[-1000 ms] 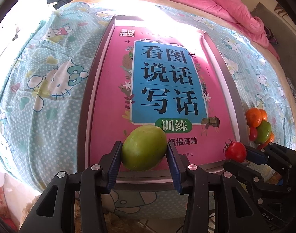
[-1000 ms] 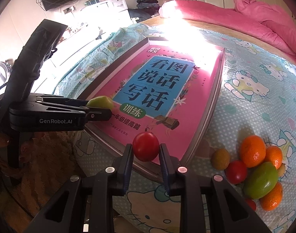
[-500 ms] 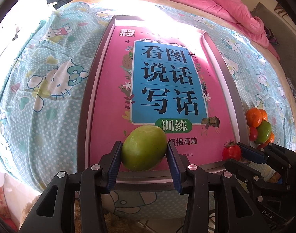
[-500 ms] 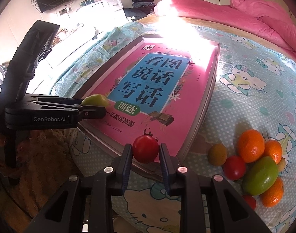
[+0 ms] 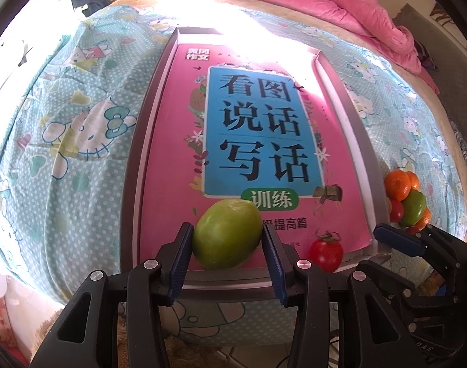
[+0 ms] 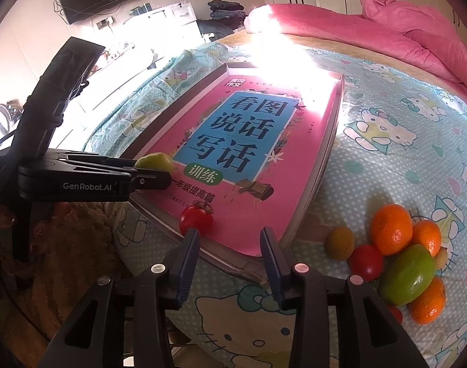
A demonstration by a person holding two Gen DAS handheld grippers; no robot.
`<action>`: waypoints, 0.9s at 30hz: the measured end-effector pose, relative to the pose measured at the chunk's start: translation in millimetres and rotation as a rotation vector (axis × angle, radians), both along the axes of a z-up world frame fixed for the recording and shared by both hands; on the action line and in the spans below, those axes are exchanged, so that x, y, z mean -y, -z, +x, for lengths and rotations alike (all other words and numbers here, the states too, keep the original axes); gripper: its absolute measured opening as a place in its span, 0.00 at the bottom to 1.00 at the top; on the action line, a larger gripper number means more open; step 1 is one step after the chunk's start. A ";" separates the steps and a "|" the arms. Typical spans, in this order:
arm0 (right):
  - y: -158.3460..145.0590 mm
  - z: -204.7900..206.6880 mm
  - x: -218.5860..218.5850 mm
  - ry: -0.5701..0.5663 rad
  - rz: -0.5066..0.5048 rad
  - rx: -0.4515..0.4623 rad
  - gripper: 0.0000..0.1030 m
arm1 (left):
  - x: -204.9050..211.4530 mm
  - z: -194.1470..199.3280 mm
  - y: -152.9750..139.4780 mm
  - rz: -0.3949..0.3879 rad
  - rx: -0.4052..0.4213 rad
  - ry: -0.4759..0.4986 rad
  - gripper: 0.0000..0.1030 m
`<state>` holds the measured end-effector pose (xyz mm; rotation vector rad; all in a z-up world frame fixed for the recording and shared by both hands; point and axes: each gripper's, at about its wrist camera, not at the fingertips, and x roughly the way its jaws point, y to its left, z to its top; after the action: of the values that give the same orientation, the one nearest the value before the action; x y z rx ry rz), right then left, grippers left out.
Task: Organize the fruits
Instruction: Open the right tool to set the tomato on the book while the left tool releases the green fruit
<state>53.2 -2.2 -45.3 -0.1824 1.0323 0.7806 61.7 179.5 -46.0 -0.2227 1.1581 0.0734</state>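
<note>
Red, round cherry tomato (image 6: 196, 218) sits freed on the pink book (image 6: 255, 153); right gripper (image 6: 230, 263) has just opened. Left gripper (image 5: 227, 265) clamps the green oval fruit (image 5: 227, 237): release gently so neither rolls.

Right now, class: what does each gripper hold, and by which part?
The left gripper clamps the green fruit by its two sides. The right gripper, jaws just opened, holds nothing; the tomato rests on the book.
</note>
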 end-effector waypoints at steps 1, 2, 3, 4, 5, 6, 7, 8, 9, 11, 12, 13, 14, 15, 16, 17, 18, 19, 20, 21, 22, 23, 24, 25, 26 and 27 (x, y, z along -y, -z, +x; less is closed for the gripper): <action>-0.1 -0.5 -0.4 -0.001 0.000 0.002 0.41 | 0.3 -1.2 -0.9 0.001 0.004 0.003 0.47; -0.4 -1.5 -0.4 -0.003 0.000 0.006 0.41 | 1.2 -1.3 -1.4 0.002 0.006 0.007 0.49; -0.6 -2.0 -0.5 -0.004 0.000 0.007 0.42 | 1.8 -1.7 -1.5 0.004 0.006 0.010 0.51; -1.0 -2.9 -0.2 -0.004 0.000 0.011 0.42 | 2.4 -1.7 -1.7 0.006 0.006 0.012 0.51; -1.4 -3.4 -0.2 -0.003 0.000 0.013 0.43 | 2.7 -1.8 -1.9 0.006 0.007 0.014 0.51; -2.1 -4.0 0.3 -0.002 0.003 0.017 0.43 | 3.0 -1.7 -2.3 0.006 0.009 0.015 0.51; -2.5 -4.1 1.1 -0.001 0.004 0.018 0.43 | 2.9 -1.8 -2.7 0.008 0.010 0.016 0.52; -3.0 -4.2 1.8 0.000 0.006 0.020 0.44 | 3.0 -1.9 -3.1 0.007 0.012 0.017 0.52; -3.7 -4.3 2.7 0.002 0.009 0.022 0.44 | 3.2 -2.0 -3.4 0.006 0.014 0.020 0.54; -4.9 -4.2 4.6 0.008 0.015 0.025 0.44 | 4.4 -2.2 -3.8 0.007 0.018 0.024 0.57; -5.5 -4.1 5.5 0.011 0.017 0.027 0.44 | 5.1 -2.3 -4.3 0.007 0.022 0.028 0.57; -6.1 -4.2 6.1 0.013 0.020 0.029 0.44 | 5.8 -2.2 -4.8 0.006 0.025 0.031 0.57; -6.7 -4.4 6.9 0.015 0.023 0.031 0.45 | 6.4 -2.3 -5.4 0.007 0.030 0.034 0.57; -7.3 -4.5 7.9 0.018 0.026 0.032 0.45 | 7.0 -2.6 -6.2 0.006 0.036 0.038 0.57; -7.5 -4.3 8.4 0.020 0.028 0.033 0.45 | 7.7 -2.9 -7.2 0.005 0.043 0.042 0.57; -8.0 -4.5 9.0 0.022 0.029 0.036 0.45 | 8.6 -3.5 -8.6 0.004 0.052 0.046 0.57; -8.6 -4.8 9.5 0.023 0.029 0.039 0.45 | 9.5 -3.9 -9.7 0.003 0.059 0.050 0.58; -9.2 -5.2 10.0 0.025 0.030 0.042 0.45 | 10.2 -4.3 -10.9 0.002 0.066 0.053 0.58; -9.4 -5.3 10.0 0.027 0.030 0.043 0.46 | 11.0 -4.9 -12.1 0.003 0.073 0.056 0.59; -10.0 -5.5 10.6 0.029 0.033 0.046 0.46 | 11.7 -5.4 -13.5 0.005 0.081 0.059 0.61; -10.7 -5.7 10.9 0.032 0.035 0.048 0.47 | 12.4 -6.0 -14.8 0.006 0.089 0.062 0.62; -11.1 -6.0 11.7 0.034 0.036 0.049 0.49 | 12.3 -6.3 -15.8 0.007 0.093 0.063 0.64; -11.5 -6.0 12.2 0.037 0.037 0.051 0.49 | 12.7 -6.4 -16.5 0.013 0.098 0.063 0.65; -12.0 -6.0 12.6 0.040 0.039 0.053 0.49 | 13.1 -6.4 -16.9 0.019 0.100 0.061 0.65; -12.4 -5.5 13.2 0.042 0.041 0.054 0.49 | 13.5 -6.6 -17.2 0.025 0.102 0.060 0.65; -12.8 -5.3 13.9 0.044 0.043 0.055 0.49 | 14.1 -6.8 -17.5 0.027 0.103 0.061 0.65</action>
<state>47.9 -16.1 -32.5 -0.1434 0.9641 0.7537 54.9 165.5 -28.5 -0.1649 1.0602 0.0238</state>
